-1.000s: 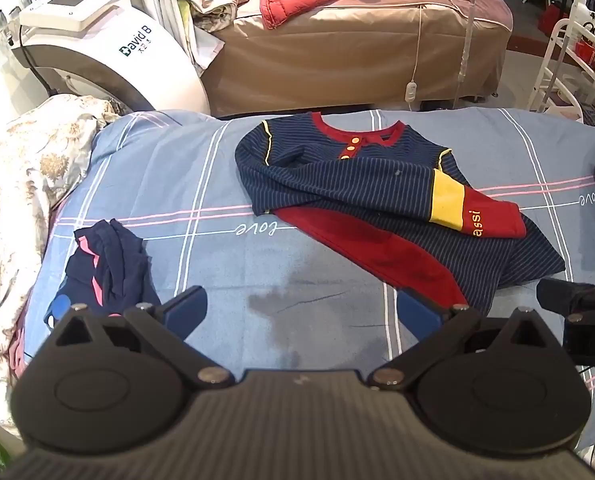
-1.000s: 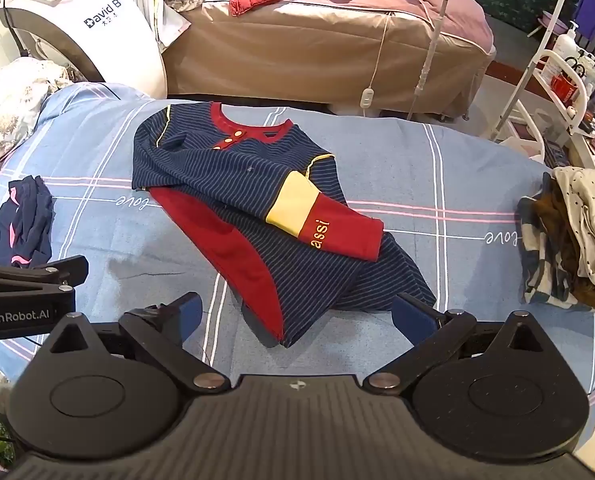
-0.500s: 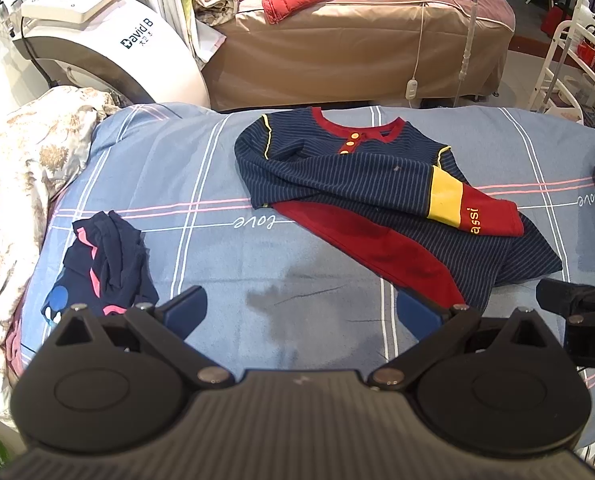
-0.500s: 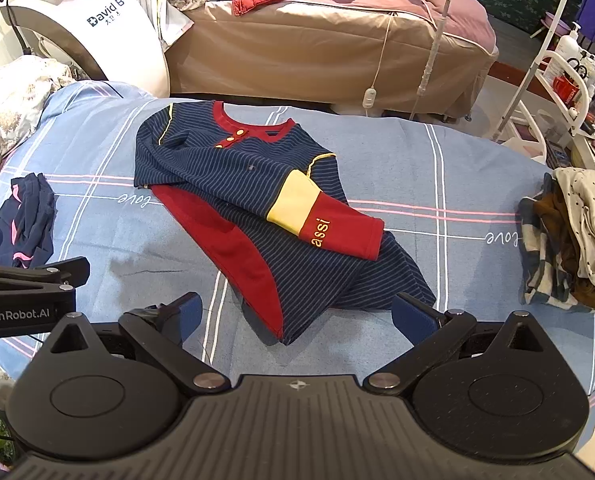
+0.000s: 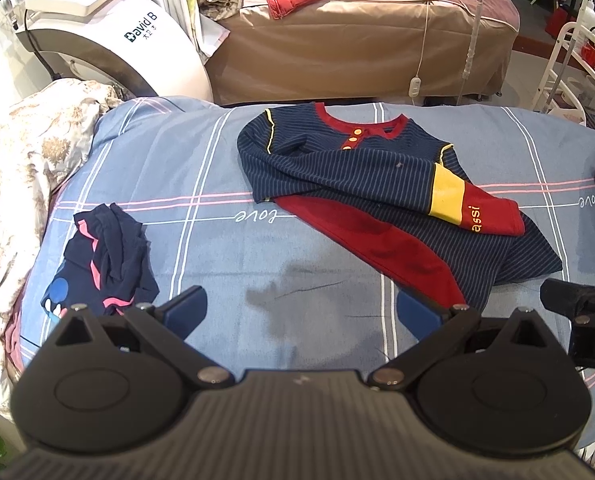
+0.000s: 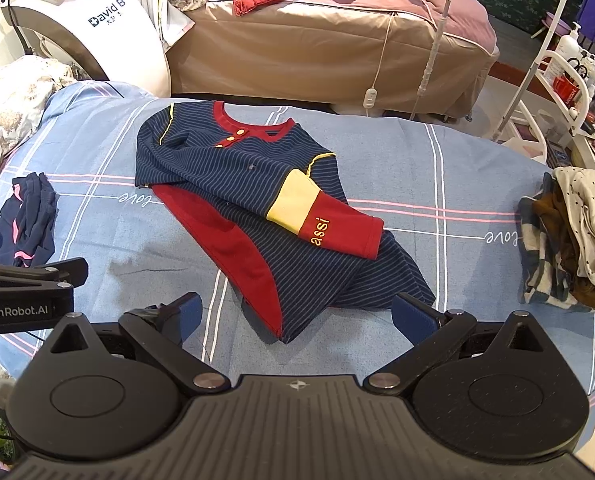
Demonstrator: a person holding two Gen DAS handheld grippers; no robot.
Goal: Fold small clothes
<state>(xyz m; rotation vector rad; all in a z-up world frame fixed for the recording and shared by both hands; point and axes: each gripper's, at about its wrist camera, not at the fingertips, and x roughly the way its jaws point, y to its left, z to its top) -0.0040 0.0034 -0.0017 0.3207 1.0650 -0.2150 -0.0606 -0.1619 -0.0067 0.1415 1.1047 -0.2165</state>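
1. The striped navy shirt (image 6: 257, 184) lies partly folded in the middle of the blue bed sheet (image 6: 457, 168), its red cuff reading "assi" in yellow.
2. The sheet carries the word "love" in white script.
3. The left gripper (image 5: 301, 312) is spread wide and empty above the sheet, short of the shirt's hem.
4. The right gripper (image 6: 297, 314) is likewise released, empty, by the hem.
5. A label on the left gripper's side reads "GenRobot.AI".
6. A white machine (image 5: 137, 48) is marked "David B".
7. A crumpled navy garment (image 5: 105, 260) lies to the left.
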